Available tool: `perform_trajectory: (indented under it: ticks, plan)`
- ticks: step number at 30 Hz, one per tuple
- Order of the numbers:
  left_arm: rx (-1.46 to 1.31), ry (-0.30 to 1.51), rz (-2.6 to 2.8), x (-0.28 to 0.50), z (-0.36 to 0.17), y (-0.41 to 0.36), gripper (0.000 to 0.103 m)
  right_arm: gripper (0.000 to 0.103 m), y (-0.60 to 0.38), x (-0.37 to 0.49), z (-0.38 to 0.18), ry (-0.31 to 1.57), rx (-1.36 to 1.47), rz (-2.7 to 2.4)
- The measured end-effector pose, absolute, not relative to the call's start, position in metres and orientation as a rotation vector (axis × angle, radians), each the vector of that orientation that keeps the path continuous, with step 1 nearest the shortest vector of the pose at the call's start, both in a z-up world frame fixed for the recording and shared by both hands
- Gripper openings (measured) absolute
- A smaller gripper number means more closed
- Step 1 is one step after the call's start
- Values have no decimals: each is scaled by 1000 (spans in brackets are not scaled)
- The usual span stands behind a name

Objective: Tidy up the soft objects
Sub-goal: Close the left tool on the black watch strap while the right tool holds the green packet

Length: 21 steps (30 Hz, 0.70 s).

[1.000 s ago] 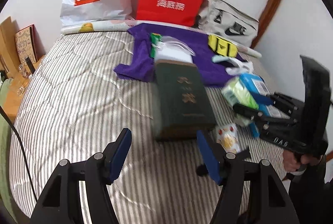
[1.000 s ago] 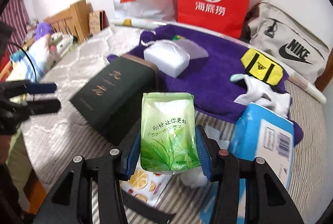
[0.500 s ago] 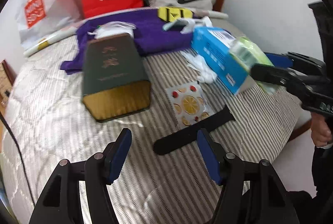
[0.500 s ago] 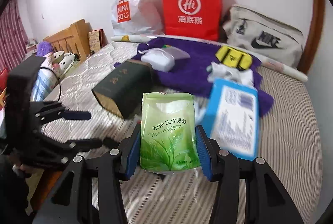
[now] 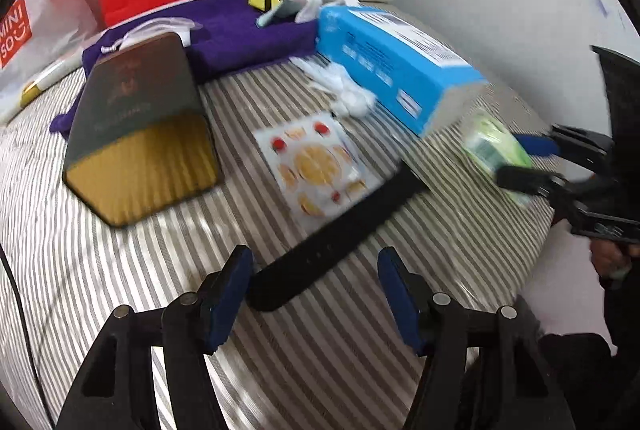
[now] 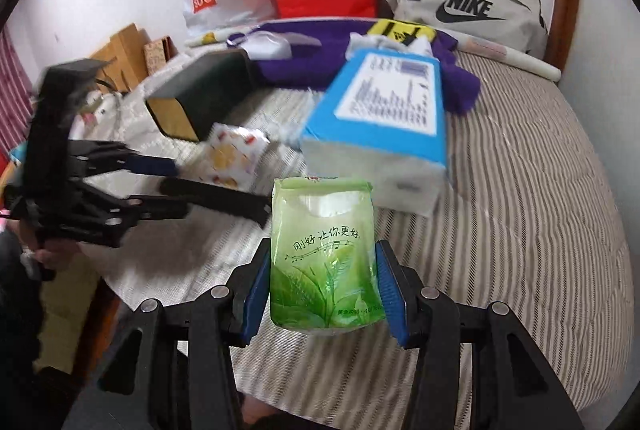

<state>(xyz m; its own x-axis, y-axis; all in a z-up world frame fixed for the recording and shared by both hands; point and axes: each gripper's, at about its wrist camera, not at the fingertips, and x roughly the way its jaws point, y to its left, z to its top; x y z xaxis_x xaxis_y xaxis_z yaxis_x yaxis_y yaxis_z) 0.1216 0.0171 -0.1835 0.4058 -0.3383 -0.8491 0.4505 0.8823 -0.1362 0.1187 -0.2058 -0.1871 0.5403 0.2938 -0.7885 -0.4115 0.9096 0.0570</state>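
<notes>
A soft green plastic tissue pack (image 6: 323, 258) is held clamped between the blue pads of the right claw (image 6: 323, 288), lifted clear above the near edge of the striped bed (image 6: 540, 190). The left claw (image 5: 314, 294) is spread wide and grips nothing, poised low over a flat black strap (image 5: 332, 238) near the bed's front edge. The carrying step appears to be in hand; a resting place for the pack is judged to be needed next, with an easing of the grip only once the pack is supported. Open bedding is seen toward the right edge, while the middle is crowded by a blue cardboard box (image 6: 384, 118), a dark green gold-ended box (image 5: 140, 134), a fruit-printed sachet (image 5: 320, 166) and a purple towel (image 5: 248, 34). Bags are lined along the far edge.
</notes>
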Motion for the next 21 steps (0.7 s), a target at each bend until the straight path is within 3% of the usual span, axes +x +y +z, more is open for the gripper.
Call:
perform_trajectory:
  ticks: [10, 15, 16, 17, 21]
  plan:
    - [124, 1048, -517, 106, -175, 1, 62, 50, -216, 116, -189, 887, -132, 397]
    - [260, 1040, -508, 112, -180, -21, 41, 50, -224, 119, -194, 886, -115, 374]
    - [285, 1032, -507, 108, -181, -24, 29, 50, -225, 119, -195, 885, -118, 369]
    - [302, 1025, -510, 105, -180, -27, 25, 50, -226, 118, -196, 886, -117, 368]
    - [310, 1037, -521, 99, -179, -30, 23, 50, -231, 119, -201, 890, -100, 360]
